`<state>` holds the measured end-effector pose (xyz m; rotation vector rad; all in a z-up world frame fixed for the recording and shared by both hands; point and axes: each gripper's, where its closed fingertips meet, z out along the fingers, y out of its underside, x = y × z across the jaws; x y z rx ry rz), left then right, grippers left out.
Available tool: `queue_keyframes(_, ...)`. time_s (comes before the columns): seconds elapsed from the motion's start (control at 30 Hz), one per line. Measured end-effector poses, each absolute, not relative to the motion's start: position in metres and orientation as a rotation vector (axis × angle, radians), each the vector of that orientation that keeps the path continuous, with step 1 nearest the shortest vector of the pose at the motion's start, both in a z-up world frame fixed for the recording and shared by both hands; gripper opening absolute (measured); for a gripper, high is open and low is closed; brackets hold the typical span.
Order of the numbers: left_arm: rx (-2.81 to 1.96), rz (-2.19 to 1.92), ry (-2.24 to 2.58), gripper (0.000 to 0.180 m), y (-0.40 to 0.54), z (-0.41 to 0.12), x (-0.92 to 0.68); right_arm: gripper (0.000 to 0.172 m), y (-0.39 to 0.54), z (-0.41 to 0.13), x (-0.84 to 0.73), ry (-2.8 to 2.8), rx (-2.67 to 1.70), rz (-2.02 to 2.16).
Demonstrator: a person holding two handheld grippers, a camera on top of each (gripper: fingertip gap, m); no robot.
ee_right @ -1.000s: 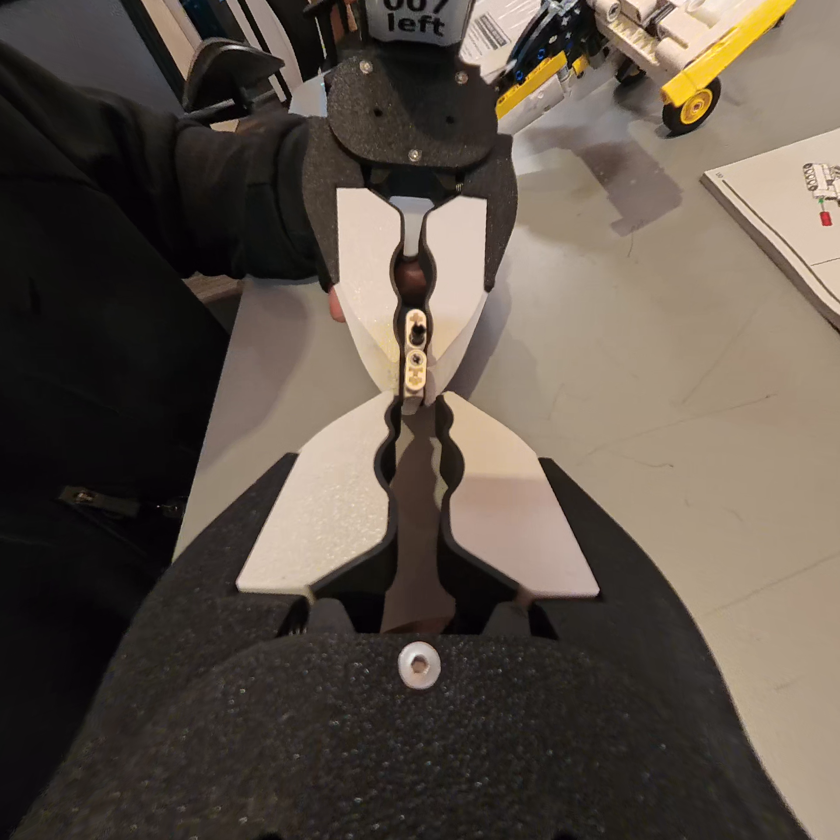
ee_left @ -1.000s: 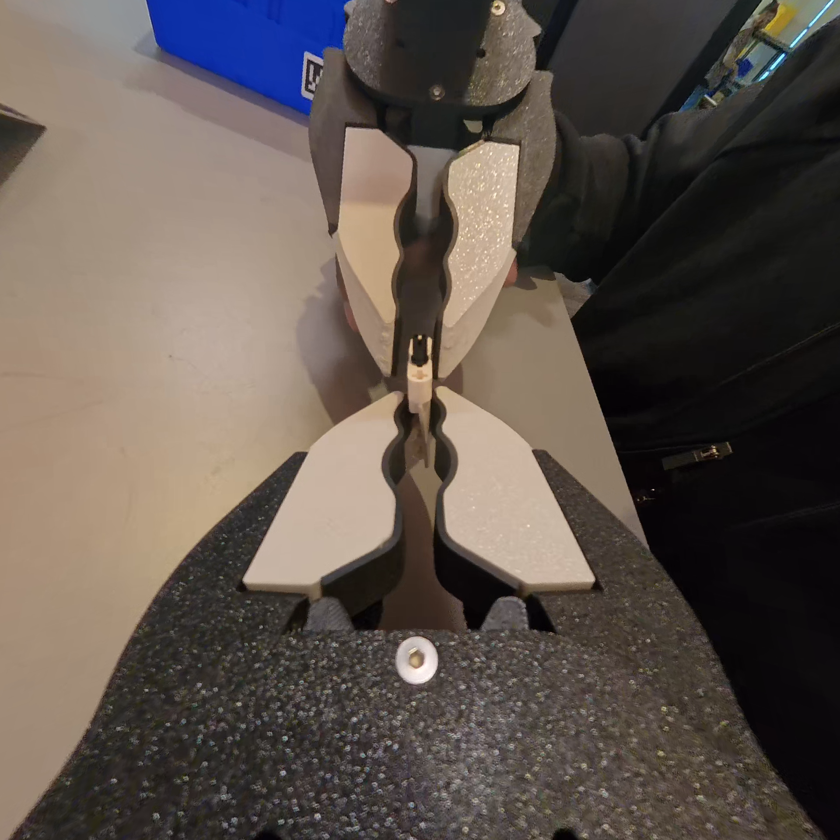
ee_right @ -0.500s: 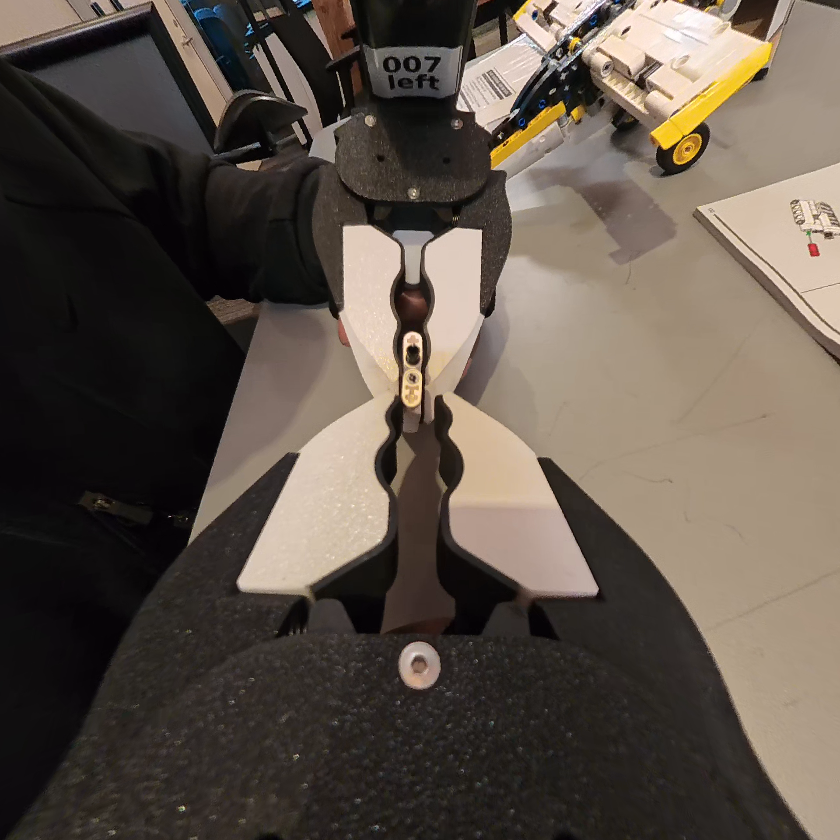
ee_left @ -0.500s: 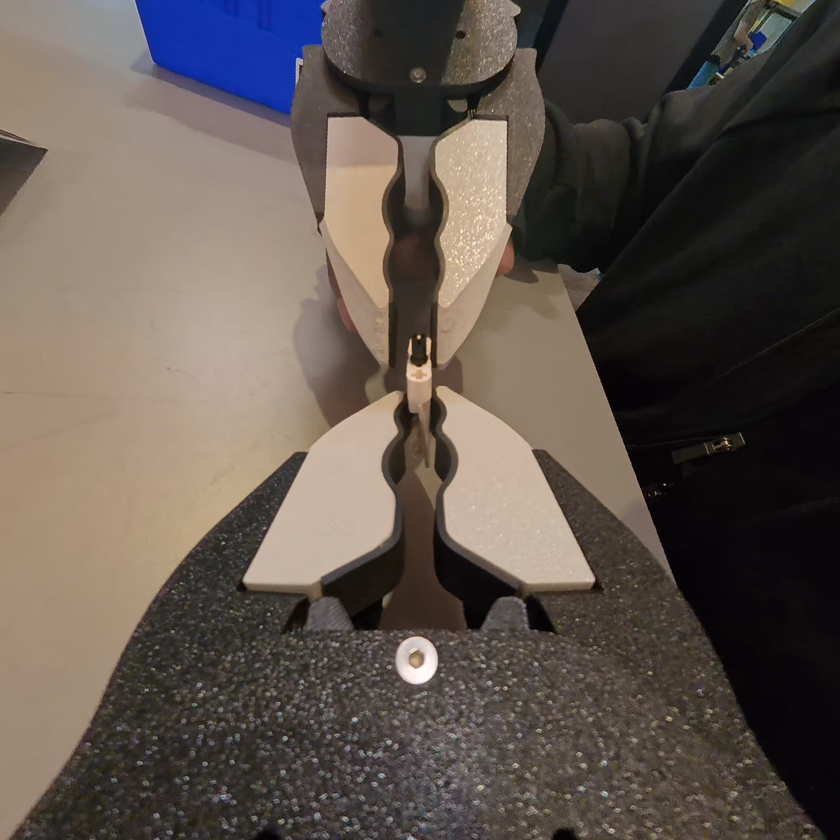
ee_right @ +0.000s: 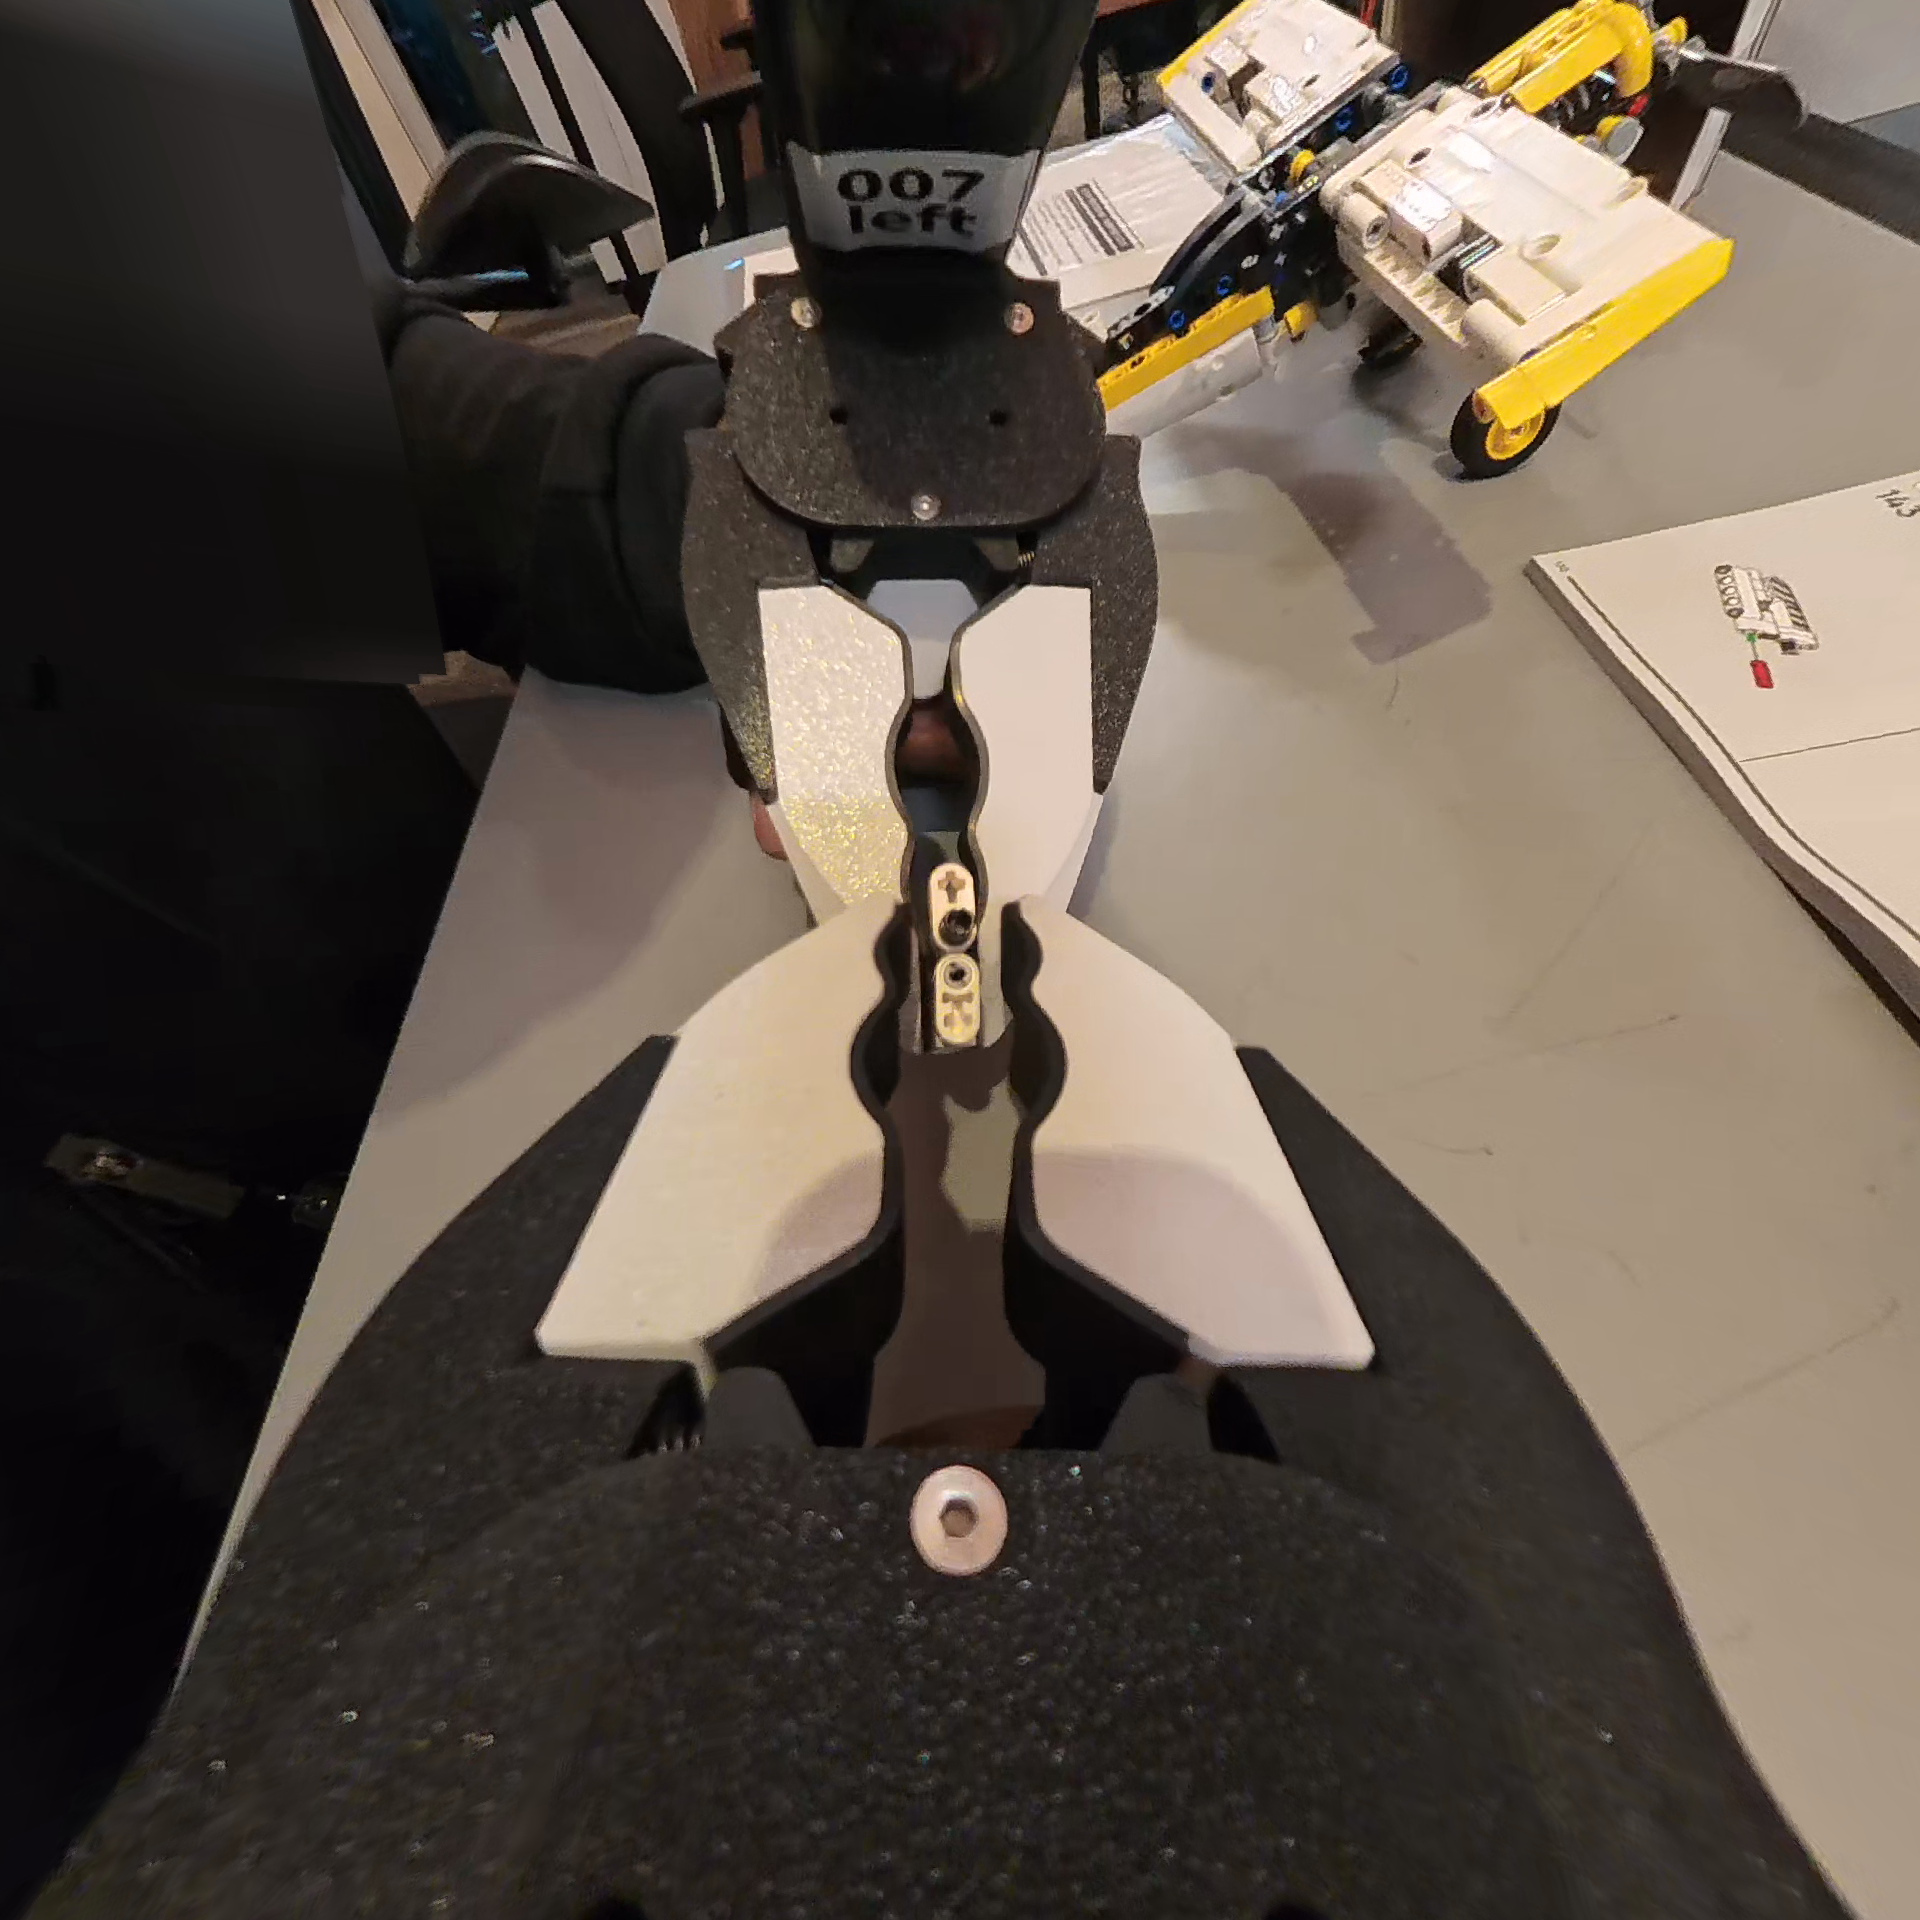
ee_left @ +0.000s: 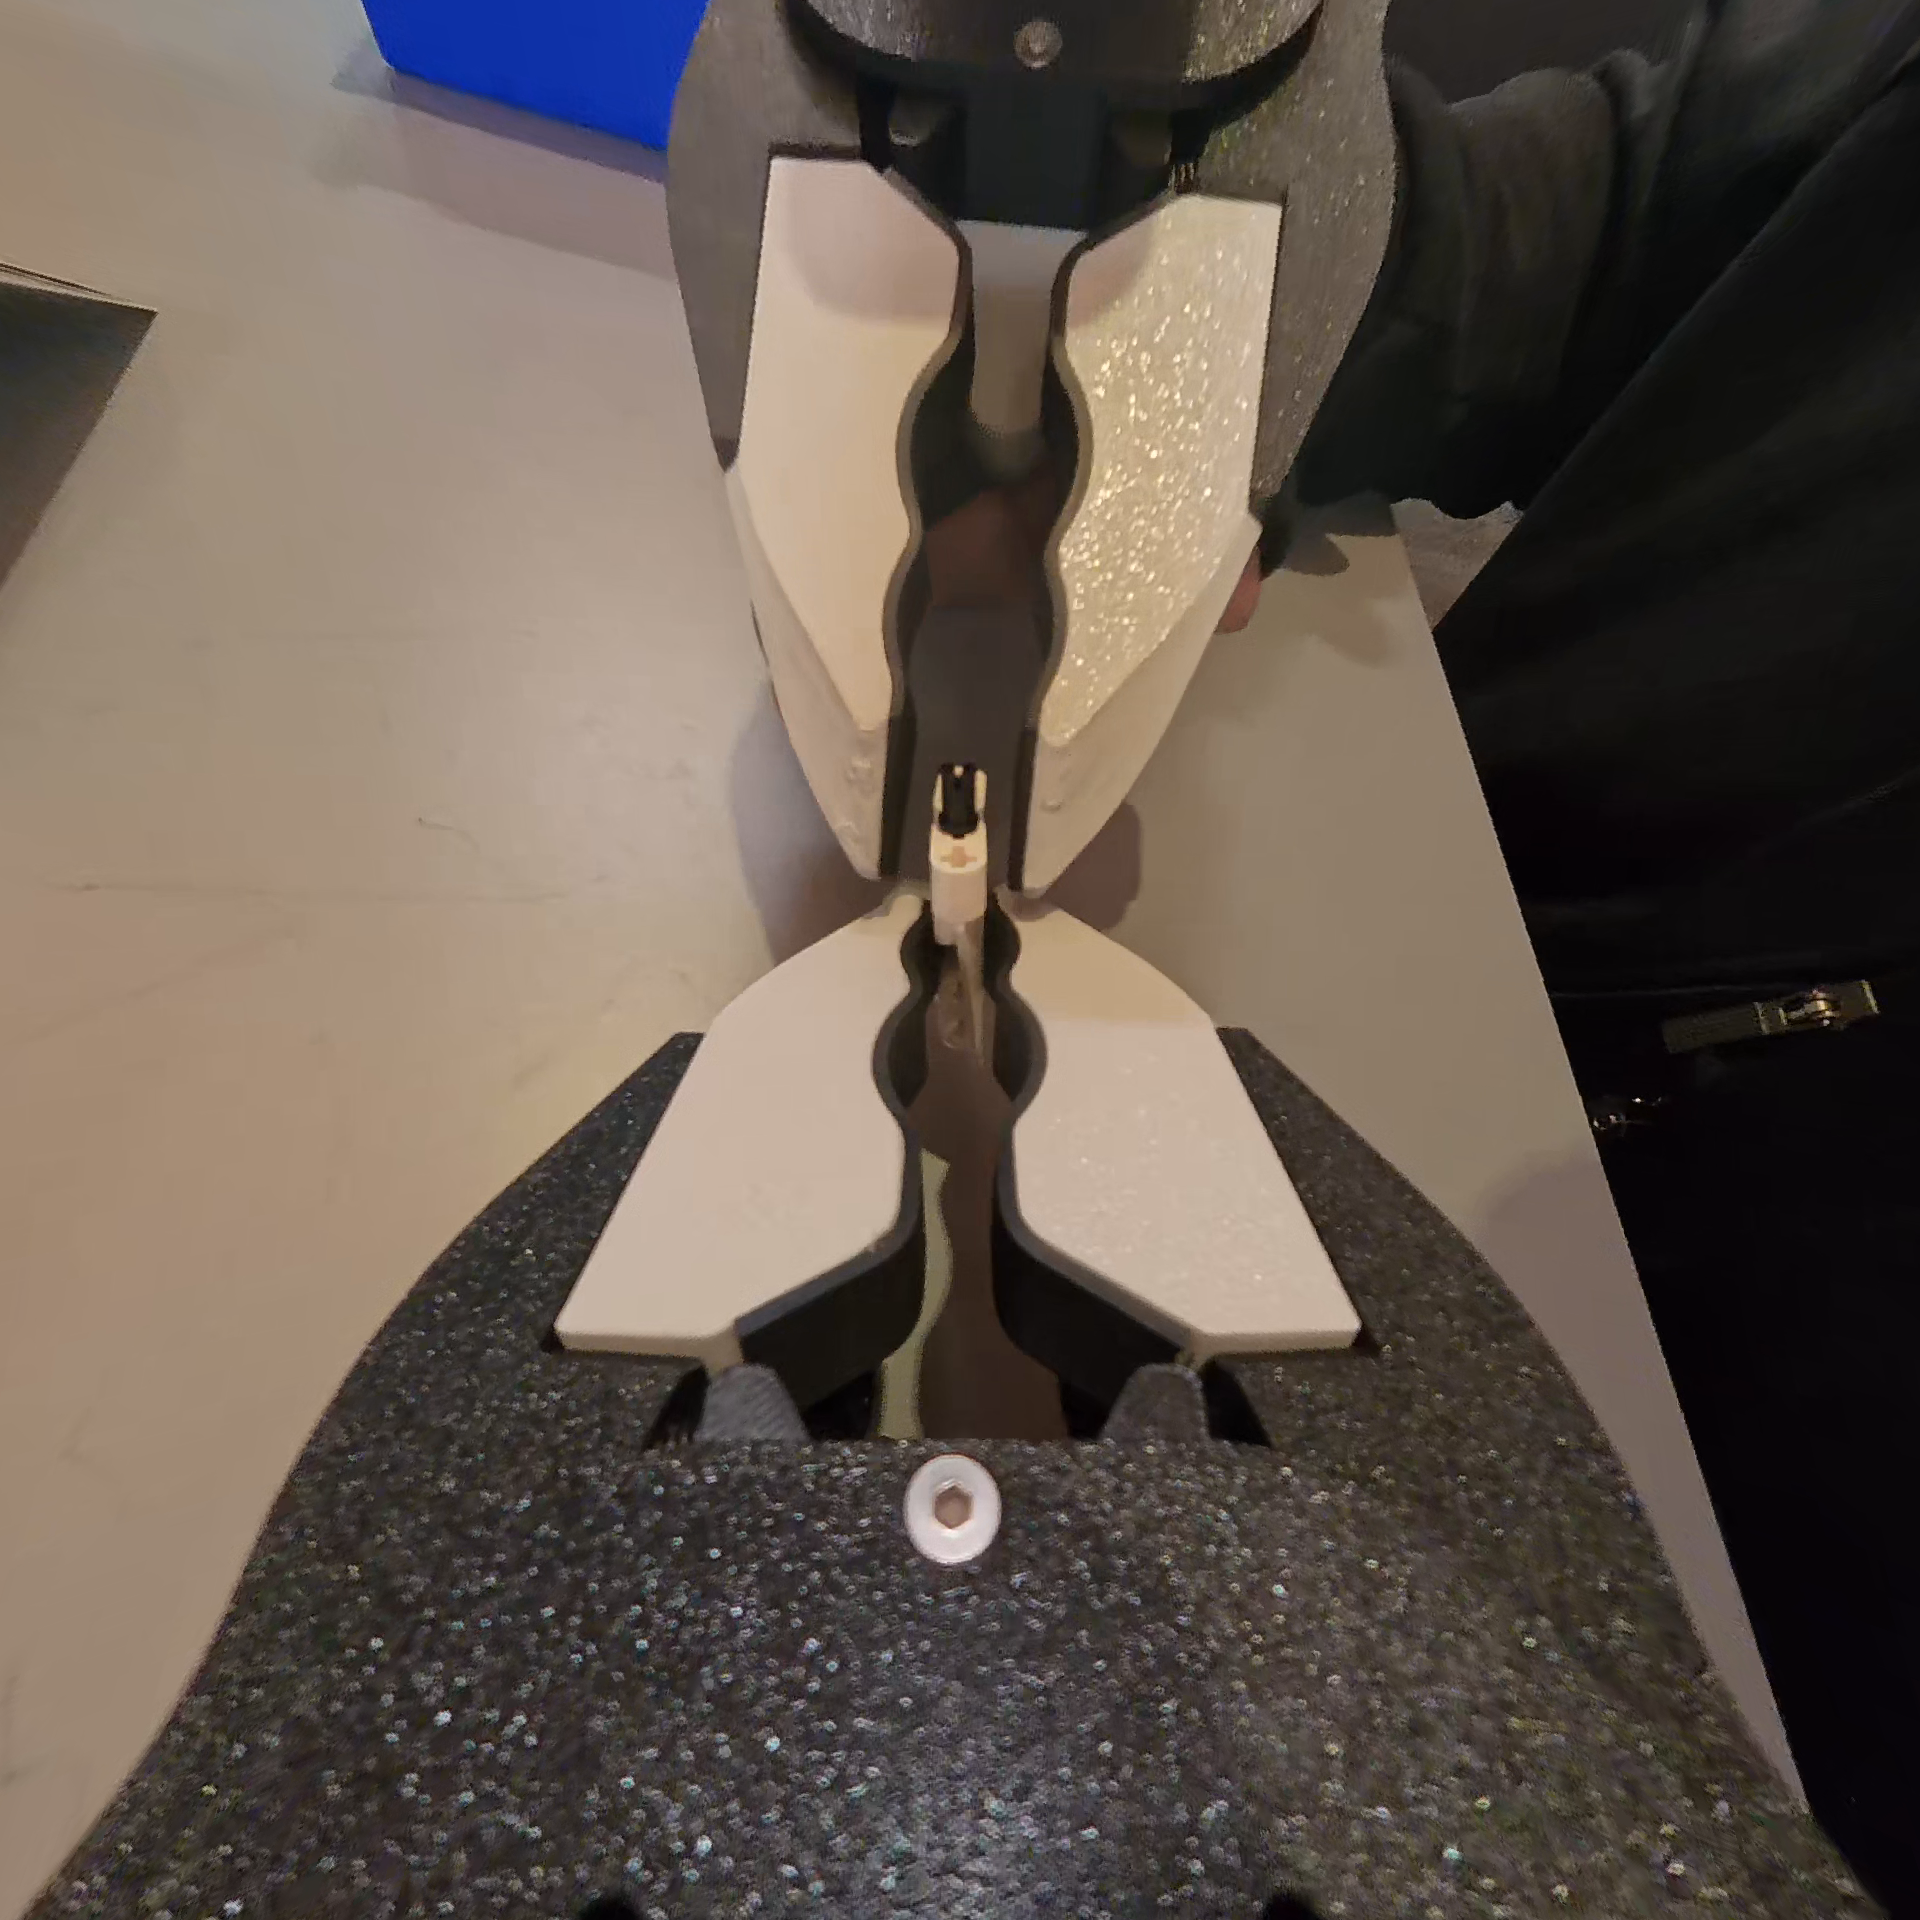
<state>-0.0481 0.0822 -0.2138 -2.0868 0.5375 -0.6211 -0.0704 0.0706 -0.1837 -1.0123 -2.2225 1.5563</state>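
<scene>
We see two small white links meeting end to end above the surface [ee_right: 1455, 987], one link [ee_left: 957, 868] pinched in the left claw [ee_left: 957, 925], the other link [ee_right: 957, 1003] pinched in the right claw [ee_right: 957, 1023]. The claws face tip to tip, both links' long axes along one line.
</scene>
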Motion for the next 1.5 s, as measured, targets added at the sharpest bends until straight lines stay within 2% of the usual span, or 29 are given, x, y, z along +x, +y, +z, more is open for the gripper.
queue_keyframes(0.17,-2.109,-0.583,0.550,0.008,0.083,-0.217,-0.048,0.008,0.068,-0.188,-0.072,-2.233,-1.021,1.512)
queue_keyframes(0.3,-2.108,-0.597,0.548,0.008,0.083,-0.218,-0.048,0.008,0.068,-0.189,-0.072,-2.236,-1.033,1.502)
queue_keyframes(0.43,-2.109,-0.603,0.542,0.008,0.083,-0.218,-0.048,0.019,0.074,-0.188,-0.071,-2.211,-1.060,1.452)
queue_keyframes(0.67,-2.120,-0.624,0.533,0.008,0.083,-0.220,-0.049,0.021,0.111,-0.159,-0.025,-2.057,-1.222,1.351)
queue_keyframes(0.83,-2.116,-0.685,0.518,0.008,0.082,-0.219,-0.049,0.021,0.171,-0.116,0.044,-1.934,-1.361,1.206)
queue_keyframes(0.97,-2.127,-0.725,0.510,0.008,0.083,-0.220,-0.049,0.019,0.279,-0.095,0.092,-1.792,-1.463,0.806)
queue_keyframes(1.17,-2.145,-0.708,0.500,0.008,0.086,-0.222,-0.049,0.020,0.440,-0.165,0.130,-1.987,-1.711,0.094)
queue_keyframes(1.37,-2.143,-0.698,0.518,0.008,0.083,-0.223,-0.049,0.018,0.439,-0.216,0.193,-2.404,-1.930,-0.242)
queue_keyframes(1.5,-2.145,-0.712,0.535,0.008,0.081,-0.223,-0.047,0.019,0.433,-0.228,0.217,-2.416,-1.970,-0.338)
